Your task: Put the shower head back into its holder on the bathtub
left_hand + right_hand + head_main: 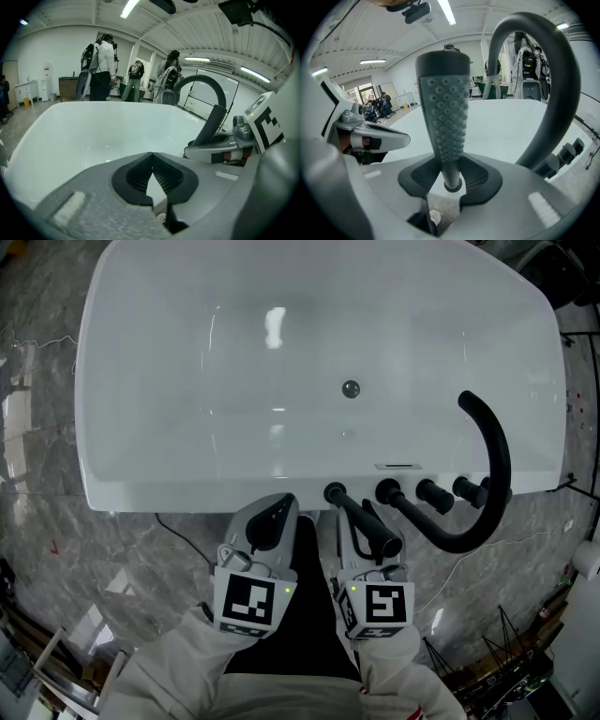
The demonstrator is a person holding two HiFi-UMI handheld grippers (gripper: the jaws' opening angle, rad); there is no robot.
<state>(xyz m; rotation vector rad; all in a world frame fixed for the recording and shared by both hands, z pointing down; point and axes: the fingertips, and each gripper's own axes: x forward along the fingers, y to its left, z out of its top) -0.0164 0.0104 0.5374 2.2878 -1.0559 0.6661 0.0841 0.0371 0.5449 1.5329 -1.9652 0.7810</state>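
A black shower head (pixel 373 529) with a nubbed face (pixel 443 105) stands tilted over the near rim of the white bathtub (pixel 187 486). My right gripper (pixel 352 521) is shut on its thin lower neck (pixel 450 171). The neck's end sits at the round black holder (pixel 334 493) on the rim; whether it is seated I cannot tell. Just left of the holder, over the rim, my left gripper (pixel 274 518) is shut, its pads (pixel 161 176) meeting at the tips with nothing between them. It sees the shower head (pixel 212 123) to its right.
A tall curved black spout (pixel 487 484) rises right of the holder, with black knobs (pixel 389 491) (pixel 433 496) along the rim. A drain (pixel 351 388) lies in the tub floor. Cables run over the marble floor (pixel 178 540). Several people (pixel 101 61) stand beyond the tub.
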